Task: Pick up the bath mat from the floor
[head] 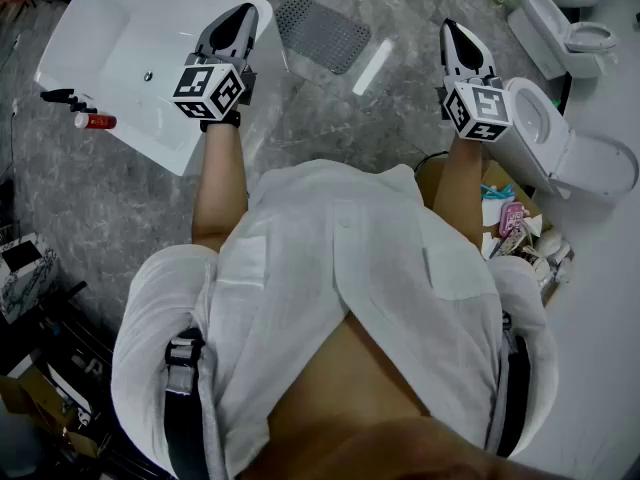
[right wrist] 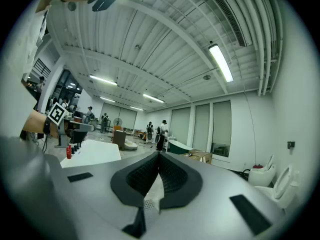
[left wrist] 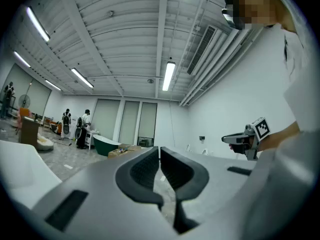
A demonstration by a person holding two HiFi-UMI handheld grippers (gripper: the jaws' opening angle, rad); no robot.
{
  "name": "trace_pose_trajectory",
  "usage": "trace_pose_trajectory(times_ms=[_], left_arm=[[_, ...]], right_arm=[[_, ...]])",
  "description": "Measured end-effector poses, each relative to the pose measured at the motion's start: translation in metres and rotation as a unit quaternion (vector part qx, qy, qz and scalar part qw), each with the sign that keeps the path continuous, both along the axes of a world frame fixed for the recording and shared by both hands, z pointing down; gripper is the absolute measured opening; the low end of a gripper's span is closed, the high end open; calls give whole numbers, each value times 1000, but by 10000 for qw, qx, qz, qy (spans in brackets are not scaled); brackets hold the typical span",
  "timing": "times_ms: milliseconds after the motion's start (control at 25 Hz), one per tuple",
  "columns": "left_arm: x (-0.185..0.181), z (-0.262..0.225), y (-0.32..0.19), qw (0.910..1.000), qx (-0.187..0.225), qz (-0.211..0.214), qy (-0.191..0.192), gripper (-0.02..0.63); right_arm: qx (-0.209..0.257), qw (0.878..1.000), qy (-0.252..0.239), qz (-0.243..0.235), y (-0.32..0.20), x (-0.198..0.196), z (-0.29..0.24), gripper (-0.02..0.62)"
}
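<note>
**A:** Looking down from the head view, where's the bath mat [head: 322,31]?

**B:** Flat on the floor [head: 300,133] at twelve o'clock, between the bathtub [head: 120,63] at ten and the toilet [head: 545,133] at two. The left gripper [head: 243,13] points toward eleven and the right gripper [head: 450,28] toward one. Neither touches the mat.

**A:** And the left gripper view?

**B:** It looks level across the room, not down. Its jaws are pressed together with nothing between them. The mat is out of sight there.

**A:** The right gripper view?

**B:** Much the same. The jaws are closed on nothing and aimed at the far windows, with no mat in it.

**A:** So which step is this?

**B:** I'd say the reach hasn't started. The next move calls for bending down, tipping one gripper toward the mat's near edge, spreading its jaws, then pinching that edge.
</note>
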State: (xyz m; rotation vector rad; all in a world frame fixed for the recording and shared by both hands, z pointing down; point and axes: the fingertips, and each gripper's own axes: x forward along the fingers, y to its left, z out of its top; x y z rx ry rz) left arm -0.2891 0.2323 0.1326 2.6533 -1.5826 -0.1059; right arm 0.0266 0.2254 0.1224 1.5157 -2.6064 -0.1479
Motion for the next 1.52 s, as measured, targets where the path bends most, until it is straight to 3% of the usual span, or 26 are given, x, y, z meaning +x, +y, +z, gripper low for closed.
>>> trace_pose_trajectory(times_ms=[760,1520], left_arm=[[6,6,-3,9999,-89,-2,-51,18],[-24,16,-21,9999,-154,52,-9,17]], right_arm=[[-104,9999,20,-59,-8,2,14,28],[-245,9997,31,-80,-27,-26,26,29]])
